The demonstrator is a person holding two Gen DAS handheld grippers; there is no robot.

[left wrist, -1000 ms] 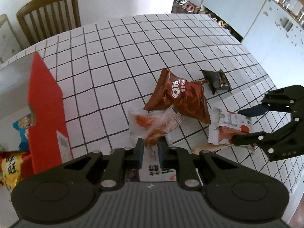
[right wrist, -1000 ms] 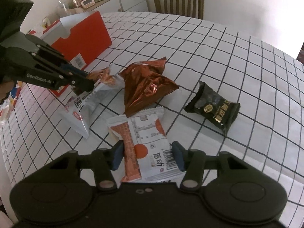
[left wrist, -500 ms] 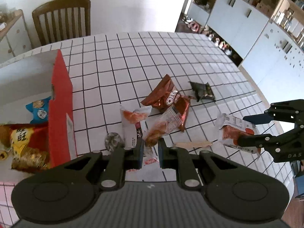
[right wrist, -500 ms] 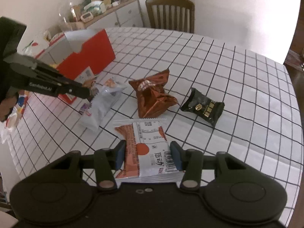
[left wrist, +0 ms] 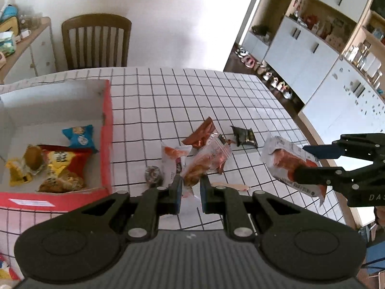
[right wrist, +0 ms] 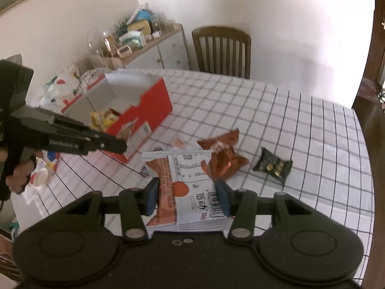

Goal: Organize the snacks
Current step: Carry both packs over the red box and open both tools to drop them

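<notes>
My left gripper [left wrist: 190, 187] is shut on a clear packet with orange snacks [left wrist: 207, 159], held above the checked table. My right gripper [right wrist: 187, 193] is shut on a white and red-brown wafer packet [right wrist: 185, 183], also lifted; it shows at the right of the left wrist view [left wrist: 288, 163]. The open red box [left wrist: 107, 130] stands at the left with several snacks inside; it also shows in the right wrist view [right wrist: 146, 103]. On the table lie a brown packet [right wrist: 223, 156], a black packet [right wrist: 273, 165] and a white packet with an orange picture [left wrist: 172, 156].
A small dark round sweet [left wrist: 152, 174] and a pale flat stick [left wrist: 231, 185] lie on the table near the box. A wooden chair [right wrist: 222, 50] stands at the far side. A sideboard with jars [right wrist: 144, 45] is behind the box. The table edge [left wrist: 310, 130] curves at the right.
Both grippers have risen well above the table with their packets. The views now look from higher up, and the inside of the red box has come into sight.
</notes>
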